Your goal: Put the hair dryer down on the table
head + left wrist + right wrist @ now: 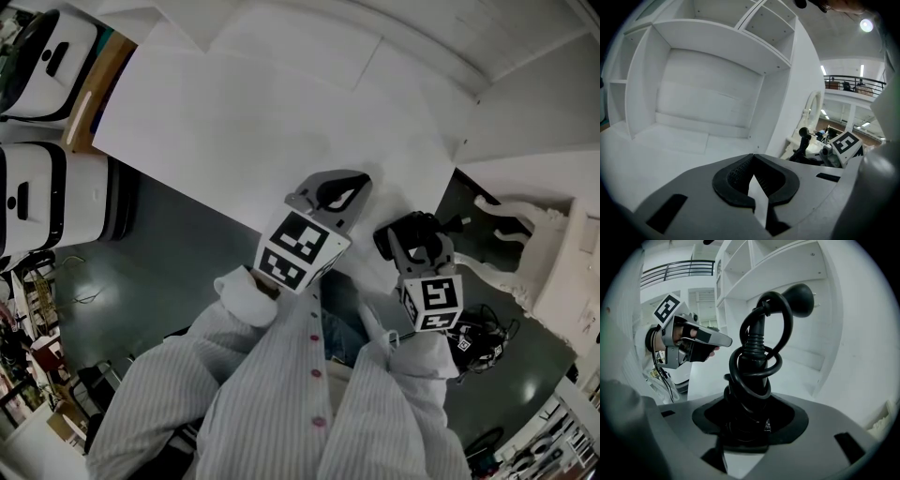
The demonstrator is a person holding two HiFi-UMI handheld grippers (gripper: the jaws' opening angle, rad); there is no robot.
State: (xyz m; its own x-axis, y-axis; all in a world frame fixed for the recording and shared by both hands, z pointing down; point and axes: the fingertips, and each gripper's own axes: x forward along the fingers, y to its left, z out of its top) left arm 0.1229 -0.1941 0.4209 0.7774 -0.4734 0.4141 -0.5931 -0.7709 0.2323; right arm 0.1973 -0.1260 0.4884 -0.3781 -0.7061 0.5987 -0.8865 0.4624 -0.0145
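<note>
My right gripper is shut on the black hair dryer and holds it in the air just off the white table's near right corner. In the right gripper view the hair dryer stands up out of the jaws, its black cord looped around it and the plug at the top. My left gripper hovers over the table's near edge, shut and holding nothing; its pads meet around an empty hollow.
A white shelf unit with open compartments rises at the back of the table. White machines stand at the left. A white ornate stand and black cables are at the right, over dark floor.
</note>
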